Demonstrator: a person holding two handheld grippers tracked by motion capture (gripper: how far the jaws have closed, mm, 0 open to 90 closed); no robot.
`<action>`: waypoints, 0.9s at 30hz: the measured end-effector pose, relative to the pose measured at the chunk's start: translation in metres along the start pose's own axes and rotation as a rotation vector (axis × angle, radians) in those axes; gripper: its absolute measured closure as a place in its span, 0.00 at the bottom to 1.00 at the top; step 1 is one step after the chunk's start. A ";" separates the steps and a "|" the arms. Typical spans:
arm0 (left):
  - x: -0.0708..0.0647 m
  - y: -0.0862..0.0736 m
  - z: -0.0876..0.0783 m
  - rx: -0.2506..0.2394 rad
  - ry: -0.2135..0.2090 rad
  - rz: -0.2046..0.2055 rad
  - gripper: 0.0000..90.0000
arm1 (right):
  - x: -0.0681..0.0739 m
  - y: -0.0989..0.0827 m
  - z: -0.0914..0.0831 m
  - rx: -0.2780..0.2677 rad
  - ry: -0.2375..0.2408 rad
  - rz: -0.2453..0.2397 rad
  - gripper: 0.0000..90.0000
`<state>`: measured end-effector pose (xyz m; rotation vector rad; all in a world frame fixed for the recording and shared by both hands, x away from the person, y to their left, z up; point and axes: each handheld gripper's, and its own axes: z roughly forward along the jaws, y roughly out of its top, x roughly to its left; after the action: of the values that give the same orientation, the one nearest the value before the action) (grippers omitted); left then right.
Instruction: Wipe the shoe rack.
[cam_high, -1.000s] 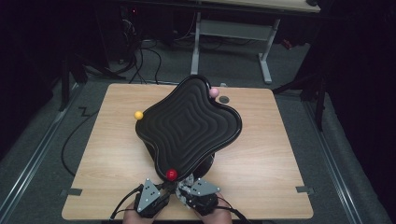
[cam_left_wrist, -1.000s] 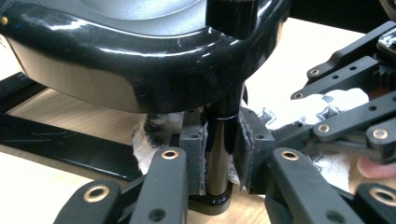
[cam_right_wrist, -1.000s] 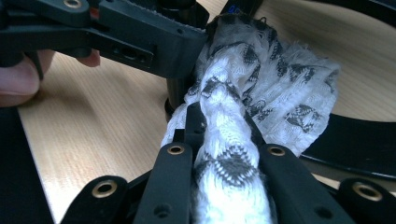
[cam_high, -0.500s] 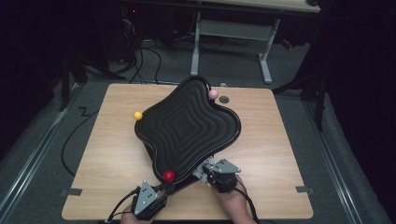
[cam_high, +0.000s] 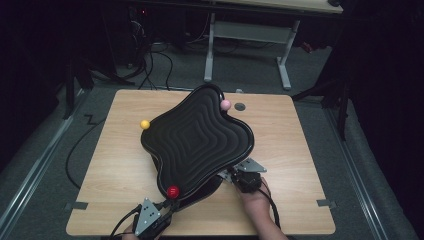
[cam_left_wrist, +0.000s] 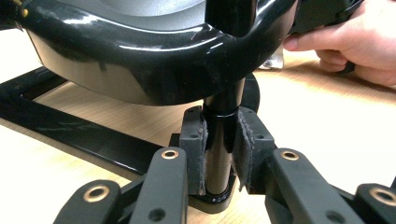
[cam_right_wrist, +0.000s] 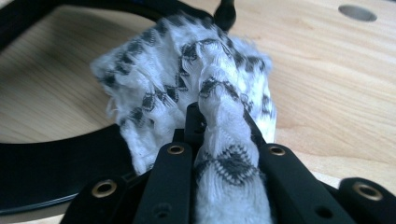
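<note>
Wiping under the tray
Left gripper (cam_left_wrist: 219, 154) clamps the post (cam_left_wrist: 223, 140); right gripper (cam_right_wrist: 219, 126) pinches the cloth (cam_right_wrist: 187, 88) at the tabletop's near edge. Next: rub the base (cam_right_wrist: 56, 177).

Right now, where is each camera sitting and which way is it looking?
High view: above the person's side, looking forward and down on the table and black wavy tray; shows both hands, left gripper, right gripper.
Left gripper view: rides the left gripper, looking level under the tray; its fingers clamp the black post.
Right gripper view: rides the right gripper, shut on a white patterned cloth.
Shared: the high and left gripper views both show the tray.
</note>
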<state>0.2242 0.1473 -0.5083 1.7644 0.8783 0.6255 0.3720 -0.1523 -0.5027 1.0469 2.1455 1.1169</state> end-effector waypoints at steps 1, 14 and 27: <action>0.000 0.000 0.000 0.000 -0.002 0.000 0.83 | 0.001 0.001 -0.003 -0.007 0.003 0.001 0.89; -0.008 0.017 0.038 0.013 -0.077 0.016 0.83 | -0.035 -0.025 -0.082 -0.059 -0.147 0.087 0.88; -0.019 0.023 0.058 0.010 -0.105 0.012 0.83 | -0.102 -0.090 -0.124 0.066 -0.336 0.250 0.84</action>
<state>0.2630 0.0948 -0.5064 1.7957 0.8001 0.5327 0.3070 -0.3240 -0.5037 1.4523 1.8315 0.9024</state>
